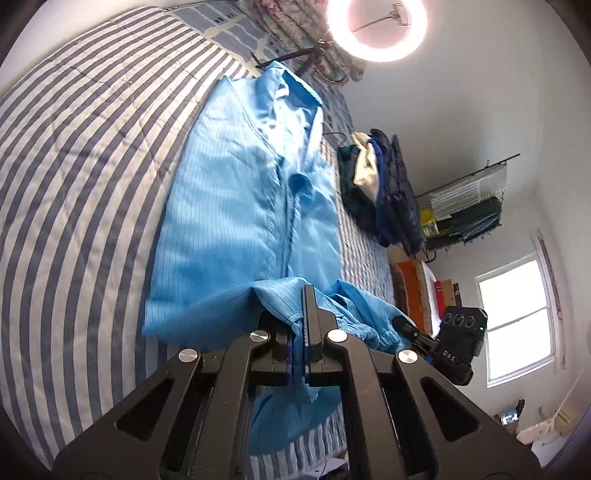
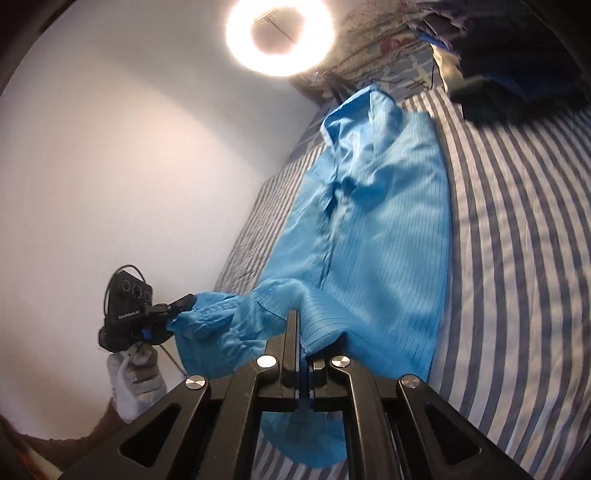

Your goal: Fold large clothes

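On my left wrist feed, the striped bedcover [image 1: 74, 184] fills the left side, and the blue garment [image 1: 240, 206], a collared, pinstriped coat or shirt, lies lengthwise along it with its collar at the far end near the ring light [image 1: 376, 29]. My left gripper [image 1: 304, 295] is clamped shut on the garment's near hem, the cloth bunched between the pads and lifted off the bed. Right of the garment sits a pile of dark and cream clothes [image 1: 373, 181], then a wire rack [image 1: 469, 203] against the wall and a bright window [image 1: 517, 317]. Only this feed shows the rack and window. Low at right I see my right gripper [image 1: 406, 325] from the side, its black body marked "DAS", its tips buried in the same hem.

On the right wrist feed, a bare white wall [image 2: 110, 166] takes the left half. Against it is the left gripper [image 2: 184, 301], held by a gloved hand [image 2: 135, 380] with a brown sleeve below, which the other feed never shows. Its casing carries white lettering that I think reads "GenRobot.AI", though it is small and soft. Its tips pinch a corner of the hem. In the centre, the right gripper's [image 2: 295, 321] jaws are closed tight on the hem, raised above the bedcover [image 2: 517, 258]. The garment [image 2: 376, 221] stretches away toward the ring light [image 2: 280, 33], with the clothes pile [image 2: 517, 66] blurred at top right.
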`<move>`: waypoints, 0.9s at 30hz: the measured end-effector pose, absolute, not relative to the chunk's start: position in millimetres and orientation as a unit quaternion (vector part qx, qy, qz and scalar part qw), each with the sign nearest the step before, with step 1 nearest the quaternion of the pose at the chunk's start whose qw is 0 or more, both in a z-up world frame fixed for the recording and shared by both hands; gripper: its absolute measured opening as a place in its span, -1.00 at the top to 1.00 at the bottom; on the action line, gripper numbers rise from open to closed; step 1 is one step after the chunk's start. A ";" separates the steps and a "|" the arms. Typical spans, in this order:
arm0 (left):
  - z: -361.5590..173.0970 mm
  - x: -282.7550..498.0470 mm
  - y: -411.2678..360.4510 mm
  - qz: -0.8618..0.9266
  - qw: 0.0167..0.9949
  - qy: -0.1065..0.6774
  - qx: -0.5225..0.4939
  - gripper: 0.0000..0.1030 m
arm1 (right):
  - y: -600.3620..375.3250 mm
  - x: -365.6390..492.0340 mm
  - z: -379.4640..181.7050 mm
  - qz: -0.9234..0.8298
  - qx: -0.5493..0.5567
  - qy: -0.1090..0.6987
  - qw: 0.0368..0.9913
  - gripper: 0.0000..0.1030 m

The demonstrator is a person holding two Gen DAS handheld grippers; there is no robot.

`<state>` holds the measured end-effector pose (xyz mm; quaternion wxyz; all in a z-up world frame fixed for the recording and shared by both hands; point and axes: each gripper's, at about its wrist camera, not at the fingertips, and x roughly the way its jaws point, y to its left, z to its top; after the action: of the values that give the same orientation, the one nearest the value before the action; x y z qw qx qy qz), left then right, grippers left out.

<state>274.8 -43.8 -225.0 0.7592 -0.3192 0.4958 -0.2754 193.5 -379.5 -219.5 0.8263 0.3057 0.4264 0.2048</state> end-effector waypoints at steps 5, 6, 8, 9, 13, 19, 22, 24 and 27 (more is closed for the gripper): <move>-251.6 317.3 -50.4 -0.249 0.757 0.511 -0.322 0.99 | -380.1 228.6 -235.0 0.181 0.280 0.448 0.829 1.00; -258.4 325.5 -52.6 -0.248 0.753 0.517 -0.322 0.99 | -380.9 235.0 -238.5 0.175 0.276 0.456 0.828 1.00; -269.5 337.5 -55.3 -0.243 0.749 0.527 -0.320 0.99 | -381.8 246.7 -248.3 0.161 0.270 0.470 0.824 1.00; -275.3 343.6 -56.6 -0.242 0.746 0.531 -0.322 0.99 | -382.2 252.5 -254.1 0.156 0.267 0.478 0.822 1.00; -291.3 358.6 -61.1 -0.229 0.747 0.543 -0.307 0.99 | -383.7 267.3 -271.3 0.139 0.256 0.494 0.819 1.00; -297.6 364.8 -66.9 -0.228 0.749 0.545 -0.299 0.98 | -384.0 274.8 -281.4 0.128 0.246 0.509 0.815 0.99; -299.7 366.4 -67.7 -0.226 0.748 0.547 -0.300 0.98 | -383.5 274.5 -280.2 0.130 0.248 0.511 0.813 0.89; -299.4 367.7 -68.0 -0.227 0.745 0.550 -0.301 0.87 | -382.9 273.6 -277.3 0.135 0.248 0.510 0.813 0.67; -291.5 366.1 -63.9 -0.232 0.747 0.543 -0.304 0.43 | -382.6 269.5 -268.6 0.137 0.246 0.510 0.813 0.35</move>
<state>366.1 -63.9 -291.5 0.7473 -0.3040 0.5433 -0.2321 269.5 -382.6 -268.6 0.8131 0.2456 0.5095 0.1374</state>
